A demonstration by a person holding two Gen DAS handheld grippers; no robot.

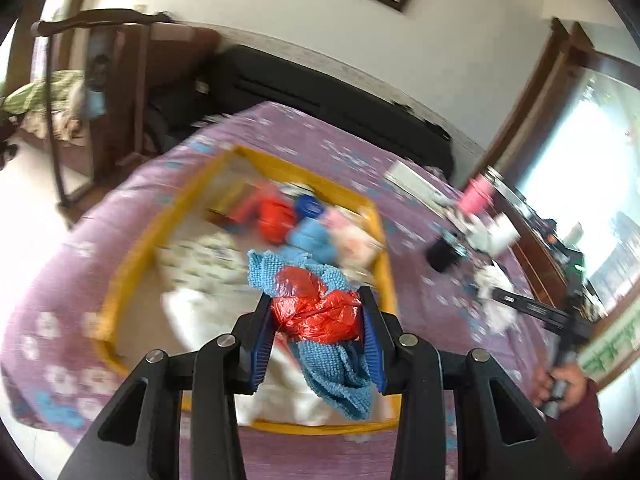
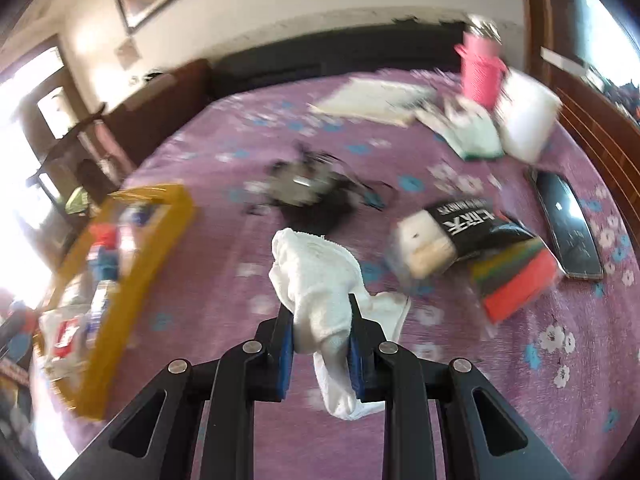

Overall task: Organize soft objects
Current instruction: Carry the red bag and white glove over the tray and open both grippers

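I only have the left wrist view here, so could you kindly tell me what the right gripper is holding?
Observer: The right gripper is shut on a white cloth, above the purple bedspread.
Operator: Thank you. What lies just past that cloth?
Observer: A dark, blurred bundle; I cannot tell what it is.
Operator: Anything to its right?
Observer: A packet with a black label beside a striped red-edged pack.

Purple flowered bedspread (image 2: 280, 132), yellow bin (image 1: 120, 280), white cloth (image 2: 320, 276), red bag (image 1: 320, 312).
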